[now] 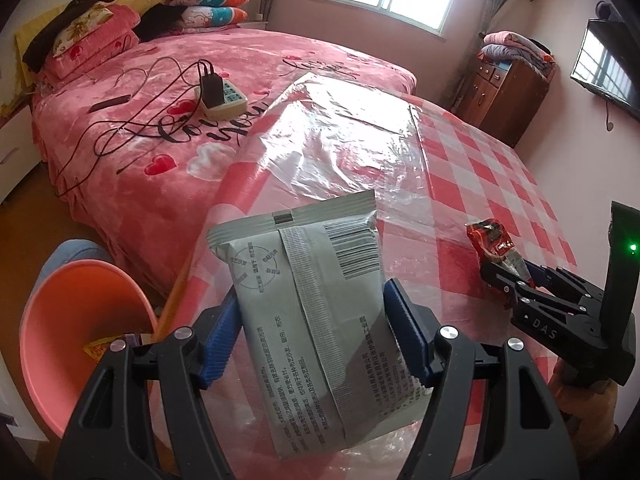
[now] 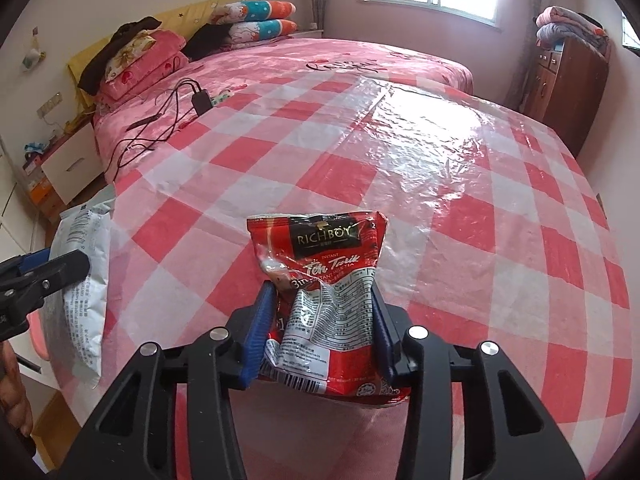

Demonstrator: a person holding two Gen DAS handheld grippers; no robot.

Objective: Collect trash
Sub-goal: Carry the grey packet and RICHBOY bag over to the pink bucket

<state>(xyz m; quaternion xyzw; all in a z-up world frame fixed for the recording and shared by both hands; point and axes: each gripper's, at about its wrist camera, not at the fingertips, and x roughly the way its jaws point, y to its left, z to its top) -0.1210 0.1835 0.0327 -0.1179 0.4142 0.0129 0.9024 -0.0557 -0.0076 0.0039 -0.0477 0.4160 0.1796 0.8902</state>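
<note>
The left gripper (image 1: 316,332) is clamped on a grey packet (image 1: 316,316), held upright between its blue pads above the near edge of the checked table (image 1: 480,168), with an orange bin (image 1: 80,328) low to its left. To the right, the right gripper (image 2: 320,328) pinches a crumpled red tea sachet (image 2: 324,280) from both sides, just over the tablecloth.

Each camera sat close behind its hand-held gripper, angled down over the bench (image 1: 480,152); both views shared the bed (image 2: 320,60) beyond.
</note>
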